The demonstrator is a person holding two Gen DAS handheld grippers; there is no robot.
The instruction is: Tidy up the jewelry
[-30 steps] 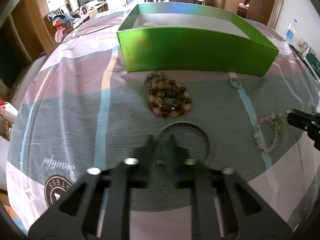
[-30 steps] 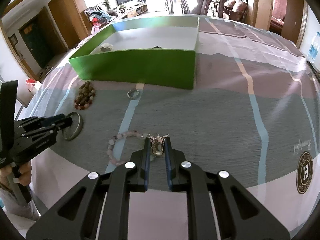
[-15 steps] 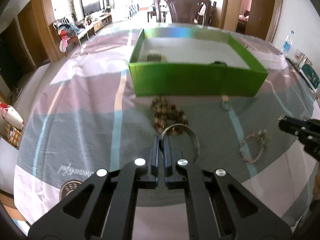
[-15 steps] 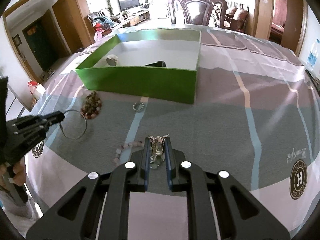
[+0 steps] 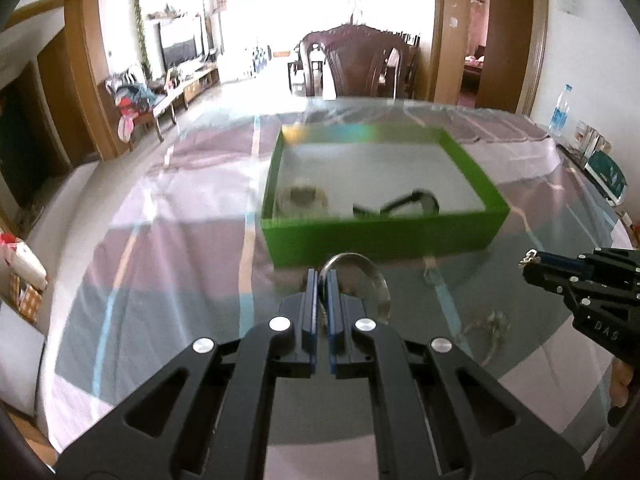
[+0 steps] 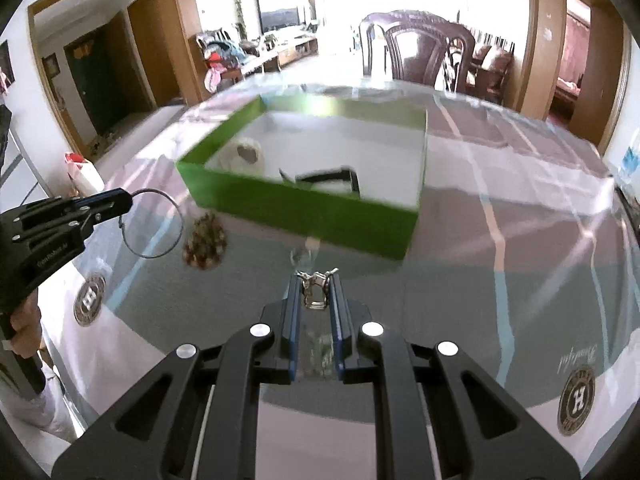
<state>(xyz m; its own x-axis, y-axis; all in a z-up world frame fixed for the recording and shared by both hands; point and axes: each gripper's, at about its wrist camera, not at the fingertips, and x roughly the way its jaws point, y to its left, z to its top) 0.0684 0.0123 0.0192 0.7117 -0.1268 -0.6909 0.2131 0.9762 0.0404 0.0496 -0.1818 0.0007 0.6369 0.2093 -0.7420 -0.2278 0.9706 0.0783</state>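
Observation:
My left gripper (image 5: pixel 322 276) is shut on a thin silver bangle (image 5: pixel 370 276) and holds it in the air in front of the green box (image 5: pixel 380 236). It also shows in the right wrist view (image 6: pixel 120 204) with the bangle (image 6: pixel 154 224) hanging from it. My right gripper (image 6: pixel 315 280) is shut on the silver clasp (image 6: pixel 315 292) of a pink bead bracelet, lifted above the cloth. In the left wrist view the right gripper (image 5: pixel 532 262) is at the right. The box (image 6: pixel 304 208) holds a pale bracelet (image 6: pixel 248 156) and a black item (image 6: pixel 332 180).
A brown bead bracelet (image 6: pixel 204 246) and a small ring (image 6: pixel 300 256) lie on the striped cloth before the box. A dark wooden chair (image 5: pixel 356 64) stands behind the table. A water bottle (image 5: pixel 559 110) and packets stand at the far right edge.
Both grippers have risen from the cloth with their jewelry. The left gripper closed on the bangle and lifted it. The box now looks farther and lower in both views.

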